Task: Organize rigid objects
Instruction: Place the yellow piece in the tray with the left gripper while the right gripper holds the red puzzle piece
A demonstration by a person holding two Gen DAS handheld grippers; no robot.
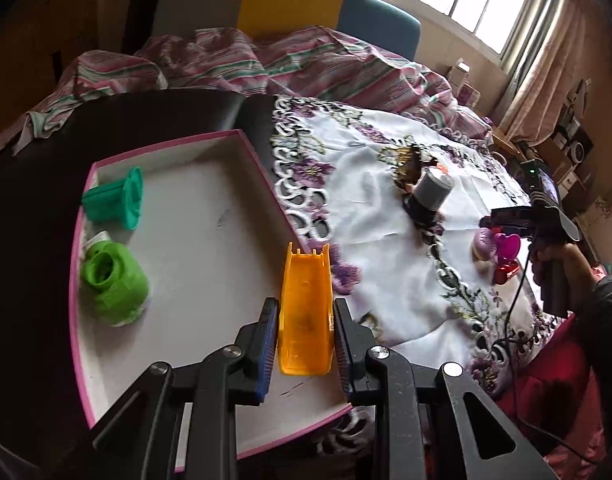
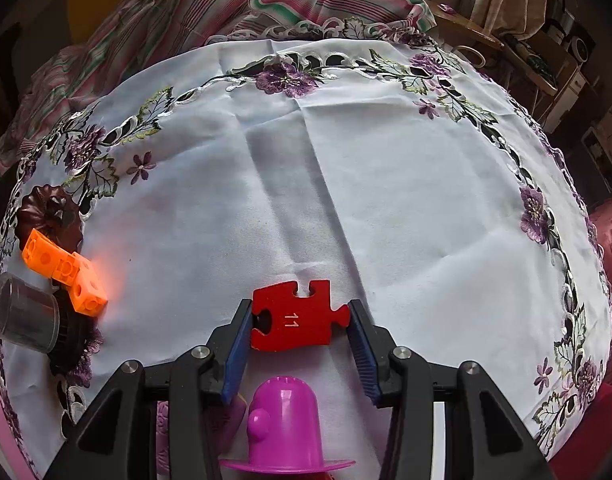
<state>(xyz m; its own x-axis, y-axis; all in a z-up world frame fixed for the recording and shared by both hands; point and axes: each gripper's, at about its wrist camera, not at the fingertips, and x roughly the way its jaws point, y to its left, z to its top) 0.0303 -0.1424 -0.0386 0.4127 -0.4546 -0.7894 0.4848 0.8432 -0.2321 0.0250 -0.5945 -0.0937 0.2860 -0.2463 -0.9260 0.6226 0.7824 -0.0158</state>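
The left gripper [image 1: 304,334] held an orange plastic piece [image 1: 306,320] between its narrow-set pads, above the near right part of a pink-rimmed tray [image 1: 168,146]. Only the left wrist view showed that tray: a light green cup [image 1: 114,282] lay at nine o'clock from the orange piece, and a teal spool [image 1: 116,200] at about ten o'clock, both against the tray's left wall. Farther off, at two o'clock, the same view caught the right gripper [image 1: 505,216] over the embroidered cloth [image 1: 365,208], with a person's hand [image 1: 553,264] behind it.

The right gripper [image 2: 300,320] gripped a red puzzle piece [image 2: 298,314] marked 11, its pads pressing the piece's sides. Only the right wrist view showed this hold. Nearest the lens, at six o'clock, stood a magenta hat-shaped toy [image 2: 286,428]. At nine o'clock lay orange blocks [image 2: 64,272], touching a clear jar [image 2: 26,316] on its side, and a brown fluted mould [image 2: 50,212] just beyond. A striped blanket [image 2: 242,4] lay bunched farthest away.
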